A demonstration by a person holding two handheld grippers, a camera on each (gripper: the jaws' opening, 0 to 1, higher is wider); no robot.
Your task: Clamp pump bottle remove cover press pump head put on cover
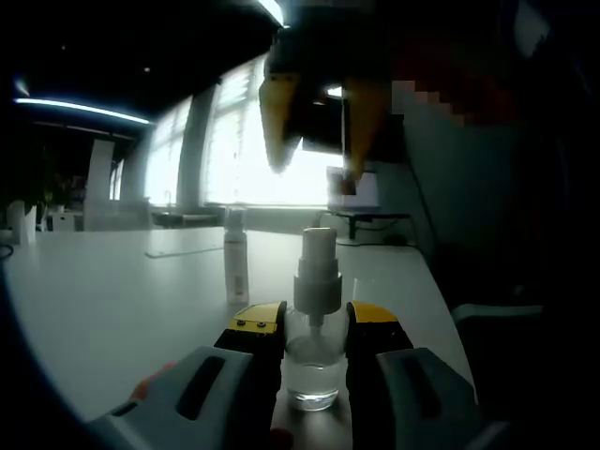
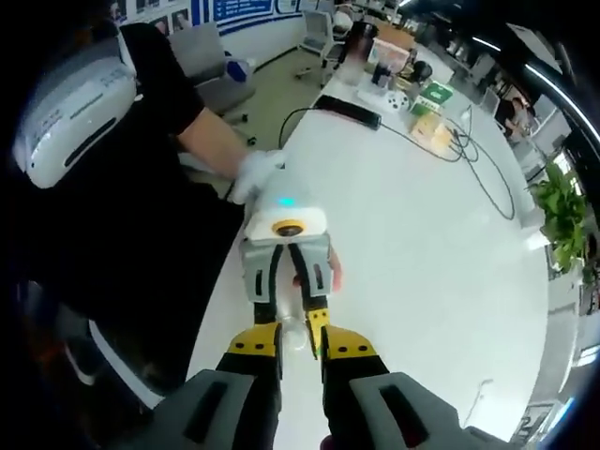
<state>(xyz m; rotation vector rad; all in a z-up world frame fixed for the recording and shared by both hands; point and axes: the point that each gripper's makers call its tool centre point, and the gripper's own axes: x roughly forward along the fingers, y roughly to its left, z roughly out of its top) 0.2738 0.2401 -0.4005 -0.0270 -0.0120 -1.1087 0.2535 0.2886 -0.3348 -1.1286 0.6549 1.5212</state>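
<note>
**Already clamped: the bottle is held, the cover is off**

Clearly the first steps look finished. In the left gripper view the left hand-held gripper has its yellow-tipped jaws closed on both sides of the clear pump bottle, which stands upright on the white desk close to its near edge. The pump head is bare, with no cover on it. A slim white cylinder stands on the desk a little behind the bottle and to its left in that view; I judge it may be the removed cover, but it could also be another small bottle, I cannot tell.

The right hand-held gripper hangs above the pump head, well apart from it, and points down. In the right gripper view its own jaws stand narrow, almost together, and I see nothing between them. Below them the left hand-held gripper holds the bottle, and a gloved hand of the person is behind it.

So, in my judgement, clamping and cover removal are done. Pressing the pump head is the step in hand, and putting the cover on again is left.
</note>
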